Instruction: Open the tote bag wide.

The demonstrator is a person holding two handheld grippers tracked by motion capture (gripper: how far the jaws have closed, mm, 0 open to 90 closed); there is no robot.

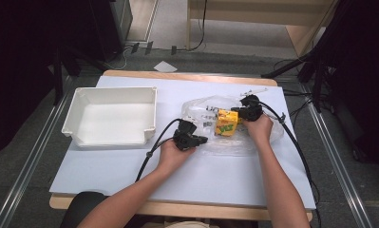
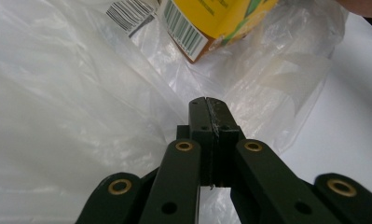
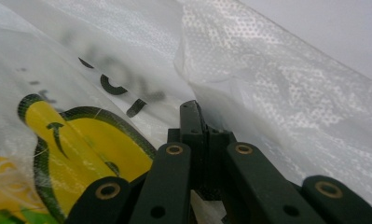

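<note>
A clear plastic bag (image 1: 234,145) lies crumpled right of the table's middle, with a yellow drink carton (image 1: 226,122) in it. My left gripper (image 1: 203,140) is at the bag's left edge. In the left gripper view its jaws (image 2: 207,105) are shut, with a thin fold of the bag's film (image 2: 58,116) pinched between them; the carton's barcode side (image 2: 207,18) lies just beyond. My right gripper (image 1: 239,114) is at the carton's far right side. Its jaws (image 3: 193,109) are shut on the bag's film (image 3: 277,84), and the carton's yellow print (image 3: 76,149) shows through the plastic to the left.
An empty white tray (image 1: 106,137) sits at the table's left, a short way from my left gripper. Black cables trail from both grippers across the white table top (image 1: 215,175). A scrap of paper (image 1: 165,66) lies on the floor behind the table.
</note>
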